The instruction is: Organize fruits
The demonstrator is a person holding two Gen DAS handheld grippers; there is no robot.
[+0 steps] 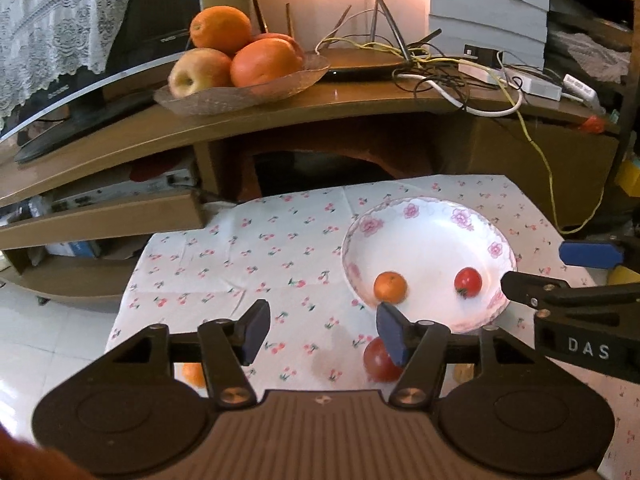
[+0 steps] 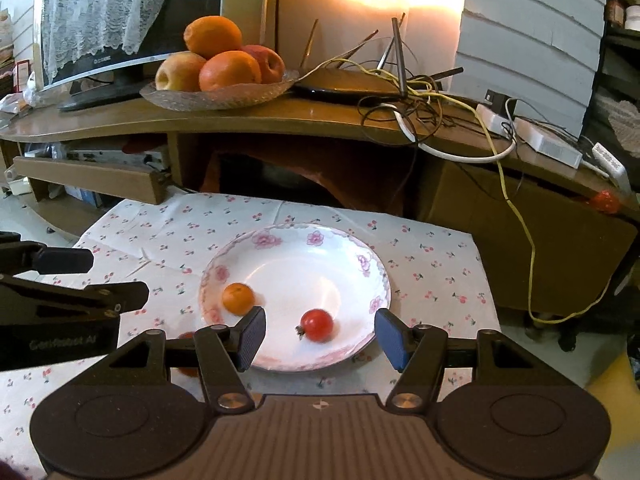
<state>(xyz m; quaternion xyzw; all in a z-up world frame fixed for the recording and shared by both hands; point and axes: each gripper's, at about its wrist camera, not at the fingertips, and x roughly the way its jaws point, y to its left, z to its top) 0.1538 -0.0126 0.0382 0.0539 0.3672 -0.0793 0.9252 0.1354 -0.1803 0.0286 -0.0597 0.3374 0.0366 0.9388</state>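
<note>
A white flower-rimmed plate (image 1: 432, 240) (image 2: 304, 272) sits on the cherry-print cloth. In it lie a small orange (image 1: 390, 287) (image 2: 238, 299) and a small red tomato (image 1: 468, 282) (image 2: 317, 325). My left gripper (image 1: 324, 332) hovers open and empty over the cloth, just left of the plate. A larger tomato (image 1: 378, 360) rests on the cloth, partly hidden behind its right finger, and another orange fruit (image 1: 194, 374) peeks out behind its left finger. My right gripper (image 2: 322, 336) is open above the plate's near rim, with the small tomato lying untouched below the gap.
Behind the low table stands a wooden TV stand (image 1: 360, 108) with a glass dish of oranges and apples (image 1: 240, 92) (image 2: 216, 94), a monitor (image 1: 80, 92), and a router with tangled cables (image 2: 400, 92). Each gripper shows in the other's view: right gripper (image 1: 556, 270), left gripper (image 2: 100, 276).
</note>
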